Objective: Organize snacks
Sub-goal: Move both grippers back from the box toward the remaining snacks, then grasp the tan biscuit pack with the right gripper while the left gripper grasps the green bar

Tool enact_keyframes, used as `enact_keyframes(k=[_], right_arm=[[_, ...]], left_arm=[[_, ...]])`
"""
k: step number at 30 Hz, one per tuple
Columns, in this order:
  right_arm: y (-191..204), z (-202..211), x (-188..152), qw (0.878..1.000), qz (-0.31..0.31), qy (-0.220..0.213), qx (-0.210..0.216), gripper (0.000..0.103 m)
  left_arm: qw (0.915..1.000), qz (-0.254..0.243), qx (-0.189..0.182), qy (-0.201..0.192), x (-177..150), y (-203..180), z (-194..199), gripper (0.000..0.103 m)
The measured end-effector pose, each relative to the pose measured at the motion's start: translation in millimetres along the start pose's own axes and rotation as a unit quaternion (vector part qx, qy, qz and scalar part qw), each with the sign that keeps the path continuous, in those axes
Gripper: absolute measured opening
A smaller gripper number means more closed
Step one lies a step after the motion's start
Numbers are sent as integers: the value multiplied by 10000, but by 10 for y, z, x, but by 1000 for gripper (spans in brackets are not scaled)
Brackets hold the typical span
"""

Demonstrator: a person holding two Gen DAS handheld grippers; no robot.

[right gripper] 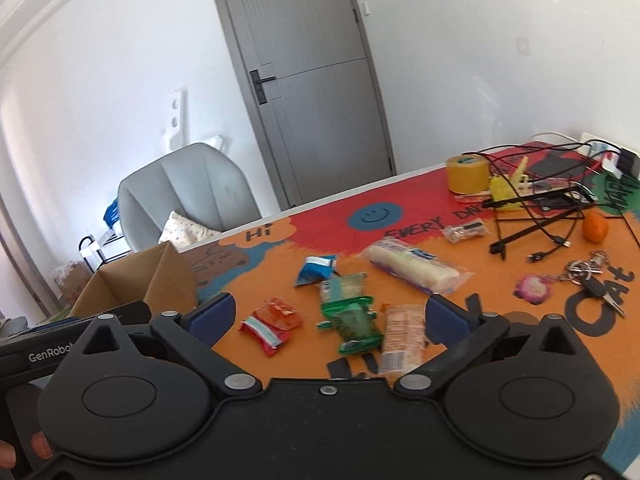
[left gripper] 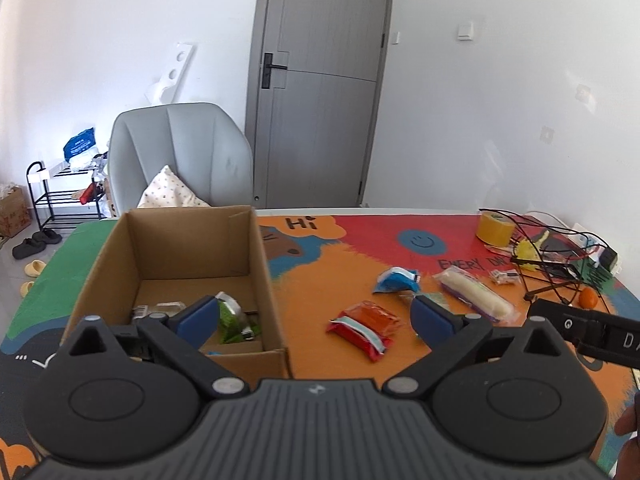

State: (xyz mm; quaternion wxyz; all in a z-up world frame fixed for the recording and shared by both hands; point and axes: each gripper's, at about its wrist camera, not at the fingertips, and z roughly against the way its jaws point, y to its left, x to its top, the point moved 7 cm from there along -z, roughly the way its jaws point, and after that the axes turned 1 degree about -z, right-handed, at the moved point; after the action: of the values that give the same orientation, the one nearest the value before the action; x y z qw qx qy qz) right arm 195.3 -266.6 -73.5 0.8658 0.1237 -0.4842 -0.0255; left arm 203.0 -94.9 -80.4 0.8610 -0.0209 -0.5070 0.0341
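Snacks (right gripper: 354,320) loose; both jaws wide, empty.

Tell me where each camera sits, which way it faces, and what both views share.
Left wrist: on the left gripper, jaws open, facing the cardboard box and door.
Right wrist: on the right gripper, jaws open, over table snacks; fingers show lower left.
Shared: red packet, blue packet, tape roll.

My left gripper (left gripper: 314,322) is matte black with a ribbed grey housing, round silver pivot screws and blue rubber pads (left gripper: 198,318). My right gripper (right gripper: 330,314) matches: black linkages, blue pads (right gripper: 448,318), white "GenRobot" lettering alongside.
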Motion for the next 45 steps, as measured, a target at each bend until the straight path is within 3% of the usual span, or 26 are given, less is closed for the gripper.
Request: enact_keyframes(k=[14,21,29,45], right_arm=[[-562,127,-41,9977,-228,-98,-637,103],[-672,77,-80,9971,-217,-24,-722,101],[-703,-175,-159,9972,-295,246,-638,81],[-632,-791,-431,9943,-367,947,-324,60]], left_arm=[[9984,-192,-528,33,-70,-491,-132,101],[9975,-350,-602,130,-129,-689,-268,99],[9974,-417,-532,257,-184,-754,-470,96],[9951,-433,-552,700,-312,-847,-931,82]])
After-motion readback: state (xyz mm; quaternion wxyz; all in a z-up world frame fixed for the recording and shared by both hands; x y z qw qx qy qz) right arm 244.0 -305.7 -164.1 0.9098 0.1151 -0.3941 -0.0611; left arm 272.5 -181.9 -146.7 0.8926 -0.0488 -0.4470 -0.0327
